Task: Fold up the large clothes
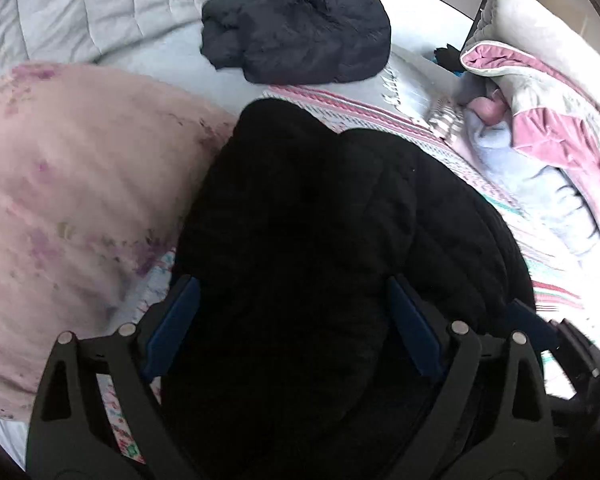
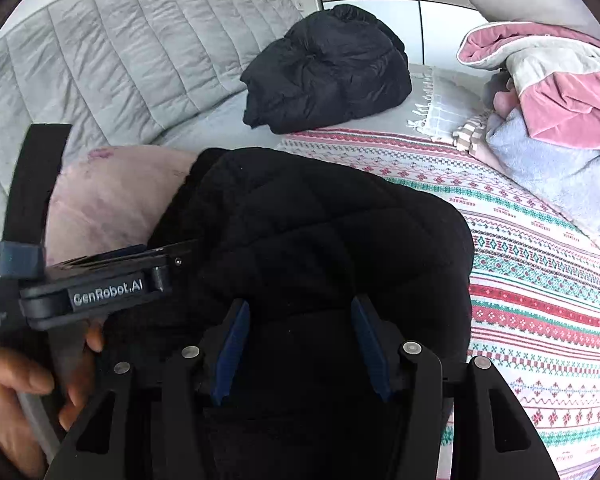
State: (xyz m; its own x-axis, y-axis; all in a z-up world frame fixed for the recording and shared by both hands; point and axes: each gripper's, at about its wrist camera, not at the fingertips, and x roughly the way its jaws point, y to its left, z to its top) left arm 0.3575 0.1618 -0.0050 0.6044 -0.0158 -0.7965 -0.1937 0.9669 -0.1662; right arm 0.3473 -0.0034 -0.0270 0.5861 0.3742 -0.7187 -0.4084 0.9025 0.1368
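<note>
1. The black quilted jacket (image 2: 320,232) lies on the patterned bedspread (image 2: 540,280), bunched in a thick heap right in front of you. Its left edge touches the pink pillow (image 1: 80,184).
2. Your left gripper (image 1: 292,328) is wide open. The blue pads (image 1: 176,320) stand on both sides of the jacket bulk w/ fabric between them, but they do not pinch it. It has hold of nothing.
3. Your right gripper (image 2: 296,344) is also open, somewhat narrower than the left. Jacket fabric fills the gap between its pads (image 2: 232,348); I cannot tell if they press on it, it looks loose.
4. Key relation: the jacket runs straight ahead from both pairs of fingers, long axis away from you toward the headboard (image 2: 120,48). Both grippers sit at the near end, side by side, so neither is clearly nearer. In the right wrist view the left gripper body (image 2: 100,284) is just to the left, at the jacket's pillow side.
5. My judgement: the near edge is the part to take, one gripper per corner, then carry it forward along this axis.
6. A 2nd dark jacket (image 1: 300,28), already in a compact bundle, rests farther back, well apart from this one. Folded blankets (image 2: 552,92) are at the right.
</note>
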